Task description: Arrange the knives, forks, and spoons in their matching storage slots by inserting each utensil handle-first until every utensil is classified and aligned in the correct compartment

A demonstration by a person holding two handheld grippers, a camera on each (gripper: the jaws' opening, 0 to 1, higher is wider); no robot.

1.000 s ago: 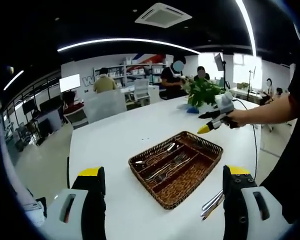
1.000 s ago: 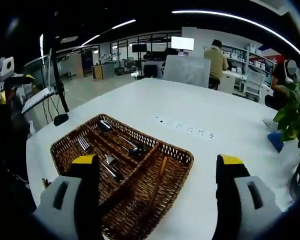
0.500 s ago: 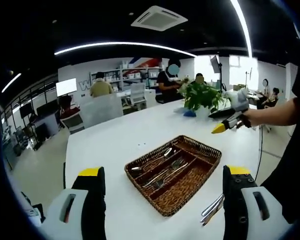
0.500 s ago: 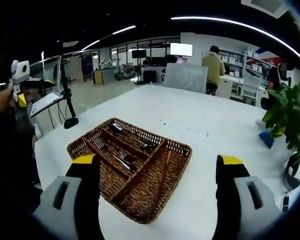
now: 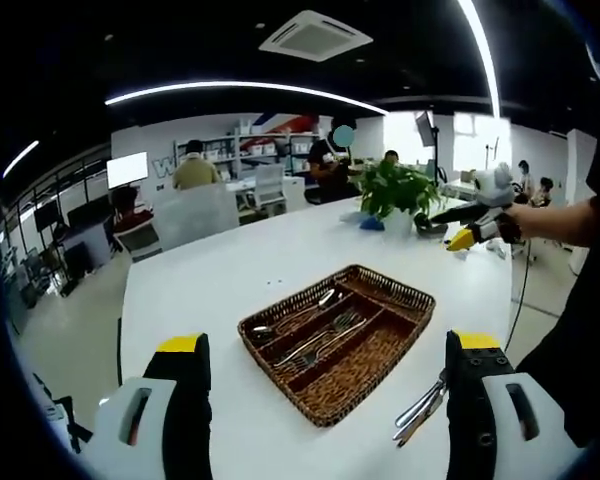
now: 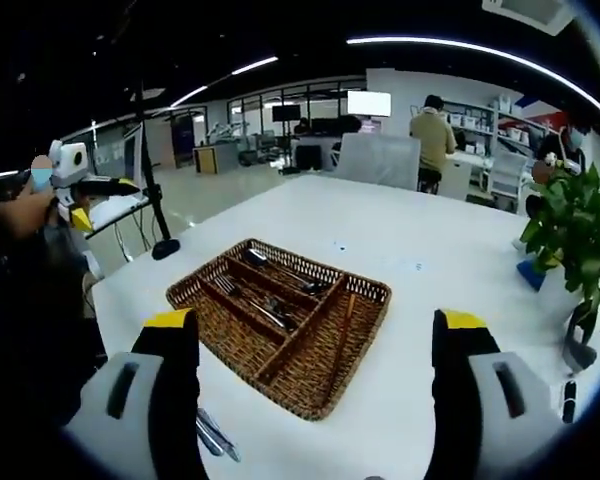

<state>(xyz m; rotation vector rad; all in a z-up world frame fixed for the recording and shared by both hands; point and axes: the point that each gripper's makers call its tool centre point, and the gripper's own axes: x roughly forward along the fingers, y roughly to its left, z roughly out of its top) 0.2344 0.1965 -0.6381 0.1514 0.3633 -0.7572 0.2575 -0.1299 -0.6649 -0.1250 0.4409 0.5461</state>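
The wicker tray (image 5: 380, 345) sits on the white counter (image 5: 210, 290), angled so its long slots run toward the person, which suits sliding utensils in handle-first. The spoons (image 5: 300, 312) lie in one slot and the forks (image 5: 325, 338) in the middle one; the third slot looks bare, so the knives are probably what remains (a judgement from the layout). A few loose utensils (image 5: 420, 405) lie on the counter just beside the tray's near corner, in the right gripper view (image 6: 215, 435) too.

Both grippers hover well above the counter, holding nothing: the left gripper (image 5: 325, 385) has its fingers spread wide, and the right gripper (image 6: 315, 365) likewise.

A potted plant (image 5: 400, 190) stands beyond the tray, well apart. Nothing blocks the way to the loose utensils.
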